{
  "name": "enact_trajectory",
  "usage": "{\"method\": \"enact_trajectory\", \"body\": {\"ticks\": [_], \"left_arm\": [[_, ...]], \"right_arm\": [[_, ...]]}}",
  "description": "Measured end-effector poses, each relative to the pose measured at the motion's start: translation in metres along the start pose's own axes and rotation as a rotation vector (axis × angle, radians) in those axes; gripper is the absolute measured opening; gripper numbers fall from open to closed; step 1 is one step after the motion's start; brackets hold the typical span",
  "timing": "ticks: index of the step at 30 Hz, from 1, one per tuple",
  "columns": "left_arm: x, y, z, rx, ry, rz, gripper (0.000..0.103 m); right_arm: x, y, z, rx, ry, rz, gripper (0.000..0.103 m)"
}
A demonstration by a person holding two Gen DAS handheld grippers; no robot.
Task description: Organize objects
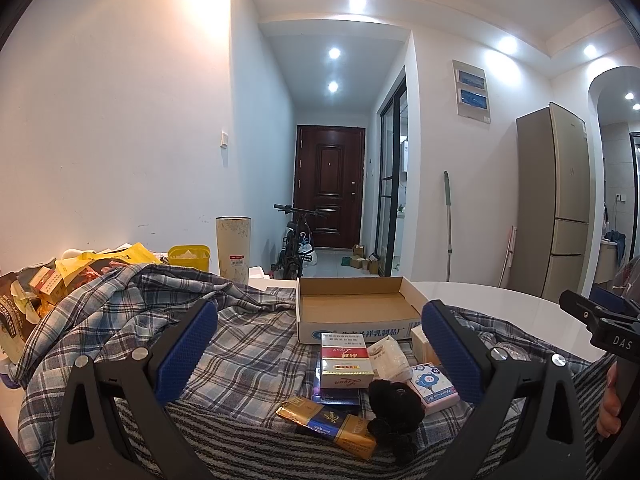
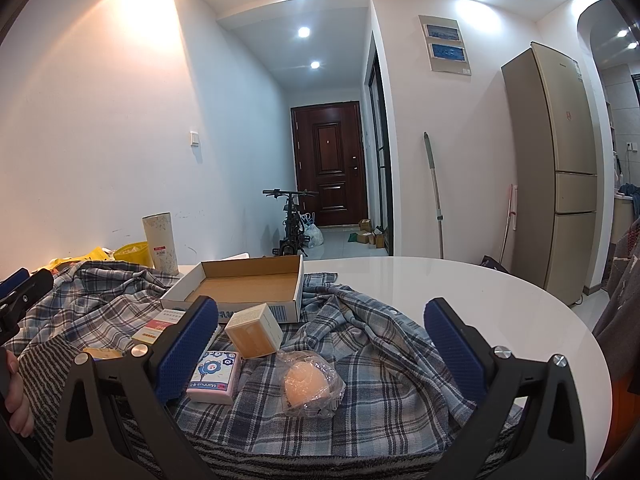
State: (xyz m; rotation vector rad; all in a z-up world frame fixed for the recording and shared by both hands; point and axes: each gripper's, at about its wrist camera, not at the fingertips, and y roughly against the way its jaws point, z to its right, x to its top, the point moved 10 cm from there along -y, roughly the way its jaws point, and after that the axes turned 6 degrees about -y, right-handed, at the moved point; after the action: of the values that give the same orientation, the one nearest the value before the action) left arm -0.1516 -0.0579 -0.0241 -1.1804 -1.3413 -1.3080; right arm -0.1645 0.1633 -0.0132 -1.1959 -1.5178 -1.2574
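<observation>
An open empty cardboard box (image 1: 356,308) (image 2: 244,286) sits on a plaid shirt (image 1: 248,344) (image 2: 372,364) on the white round table (image 2: 480,292). In front of it lie a red and white cigarette pack (image 1: 345,360), a gold and blue pack (image 1: 332,426), a black fuzzy item (image 1: 394,404), a tissue pack with a blue cartoon (image 1: 434,386) (image 2: 216,376), a tan cube box (image 2: 254,330) and a peach ball in a clear bag (image 2: 308,384). My left gripper (image 1: 320,356) is open above the packs. My right gripper (image 2: 320,356) is open above the bagged ball.
A tall cream cup (image 1: 233,248) (image 2: 161,248), a yellow container (image 1: 189,257) and snack bags (image 1: 48,284) stand at the table's back left by the wall. A fridge (image 2: 556,168), a mop handle (image 2: 434,196) and a bicycle (image 2: 292,220) stand beyond the table.
</observation>
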Motion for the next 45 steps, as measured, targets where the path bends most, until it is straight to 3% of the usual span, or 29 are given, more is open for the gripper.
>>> {"method": "enact_trajectory", "body": {"ticks": [7, 10, 13, 16, 20, 22, 25, 31, 37, 42, 45], "left_arm": [[0.000, 0.003, 0.001, 0.007, 0.002, -0.001, 0.103], [0.003, 0.010, -0.007, 0.053, 0.009, 0.010, 0.103], [0.006, 0.016, -0.006, 0.017, -0.044, -0.027, 0.103], [0.004, 0.026, -0.007, 0.030, -0.138, -0.081, 0.103], [-0.006, 0.035, -0.003, -0.087, -0.159, -0.221, 0.103], [-0.007, 0.040, -0.008, -0.109, -0.165, -0.265, 0.103], [-0.002, 0.055, -0.023, -0.062, -0.203, -0.285, 0.103], [-0.002, 0.061, -0.037, -0.040, -0.230, -0.313, 0.103], [-0.030, 0.015, -0.008, -0.162, -0.109, -0.423, 0.103], [-0.057, -0.038, -0.009, -0.174, 0.072, -0.537, 0.102], [-0.076, -0.057, -0.014, -0.209, 0.194, -0.635, 0.084]], "right_arm": [[-0.002, -0.002, 0.001, 0.002, 0.000, -0.011, 0.103], [-0.002, -0.002, 0.001, 0.002, -0.001, -0.012, 0.103], [-0.003, -0.004, 0.000, 0.005, -0.003, -0.025, 0.103], [-0.005, -0.008, -0.001, 0.014, -0.004, -0.045, 0.103], [-0.007, -0.010, -0.006, 0.031, 0.007, -0.070, 0.103], [-0.007, -0.006, -0.011, 0.056, 0.020, -0.078, 0.103], [-0.007, 0.005, -0.015, 0.087, 0.046, -0.111, 0.103], [0.011, 0.033, -0.005, -0.016, 0.188, -0.083, 0.103], [0.026, 0.033, -0.007, -0.041, 0.232, -0.083, 0.103], [0.015, 0.024, -0.016, -0.025, 0.216, -0.102, 0.103], [0.008, 0.018, -0.019, -0.011, 0.208, -0.111, 0.103]]}}
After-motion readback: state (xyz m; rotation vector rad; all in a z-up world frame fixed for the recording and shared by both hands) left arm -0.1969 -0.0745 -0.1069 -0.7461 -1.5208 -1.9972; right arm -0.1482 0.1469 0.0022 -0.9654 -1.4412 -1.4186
